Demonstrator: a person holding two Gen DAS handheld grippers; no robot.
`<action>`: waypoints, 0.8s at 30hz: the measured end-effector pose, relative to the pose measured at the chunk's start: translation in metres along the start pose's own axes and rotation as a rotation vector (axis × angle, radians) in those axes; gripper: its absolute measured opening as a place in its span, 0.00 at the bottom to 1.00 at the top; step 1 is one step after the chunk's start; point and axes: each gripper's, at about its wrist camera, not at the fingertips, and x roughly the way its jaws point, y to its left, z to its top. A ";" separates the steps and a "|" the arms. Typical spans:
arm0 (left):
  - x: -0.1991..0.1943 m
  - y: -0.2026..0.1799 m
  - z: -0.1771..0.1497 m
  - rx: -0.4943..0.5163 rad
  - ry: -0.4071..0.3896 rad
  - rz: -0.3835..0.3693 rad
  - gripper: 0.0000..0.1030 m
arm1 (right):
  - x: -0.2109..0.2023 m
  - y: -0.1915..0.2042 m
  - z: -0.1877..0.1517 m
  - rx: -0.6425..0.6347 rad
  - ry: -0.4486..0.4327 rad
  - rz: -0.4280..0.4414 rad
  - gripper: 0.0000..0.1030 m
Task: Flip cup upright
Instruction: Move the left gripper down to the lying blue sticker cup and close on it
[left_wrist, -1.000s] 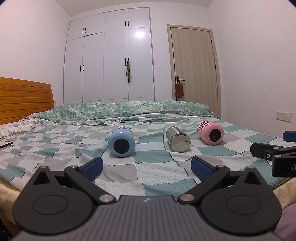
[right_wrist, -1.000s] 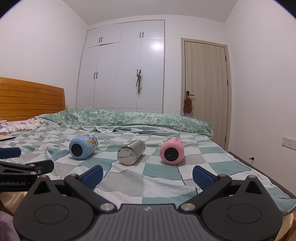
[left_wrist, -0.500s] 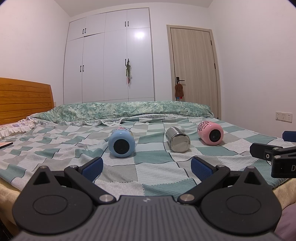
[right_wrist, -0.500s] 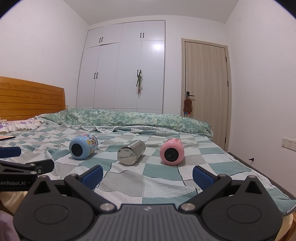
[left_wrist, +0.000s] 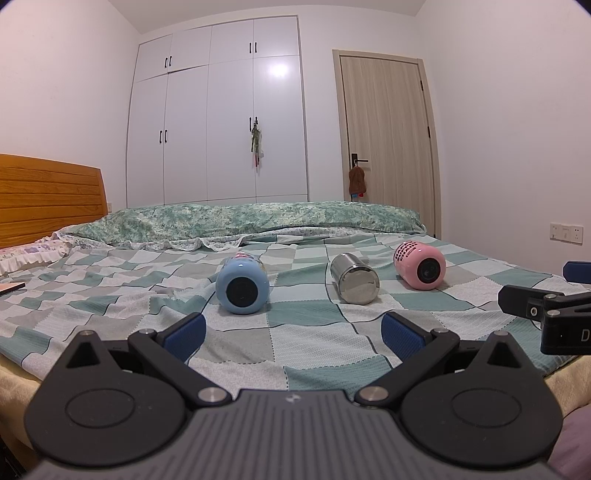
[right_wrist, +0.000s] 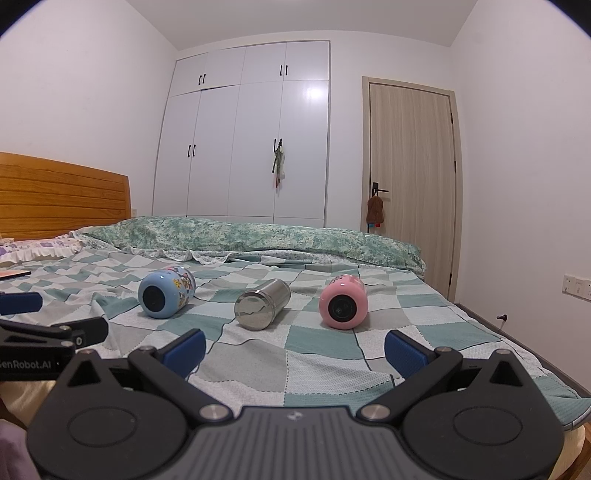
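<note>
Three cups lie on their sides in a row on the checked bedspread: a blue cartoon cup at the left, a steel cup in the middle, a pink cup at the right. My left gripper is open and empty, hovering over the near bed edge short of the blue and steel cups. My right gripper is open and empty, short of the steel and pink cups. Each gripper shows at the edge of the other's view.
A rolled green floral quilt lies across the bed behind the cups. A wooden headboard stands at the left, a white wardrobe and a wooden door at the back. A flat object lies at the bed's left.
</note>
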 end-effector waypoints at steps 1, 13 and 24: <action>0.000 0.000 0.000 0.000 0.000 0.000 1.00 | 0.000 0.000 0.000 0.000 0.000 0.000 1.00; 0.001 0.000 0.000 -0.002 0.002 0.002 1.00 | 0.005 0.001 0.000 0.000 0.004 0.004 1.00; 0.020 0.010 0.028 -0.018 0.114 -0.007 1.00 | 0.030 0.009 0.020 -0.006 0.038 0.064 1.00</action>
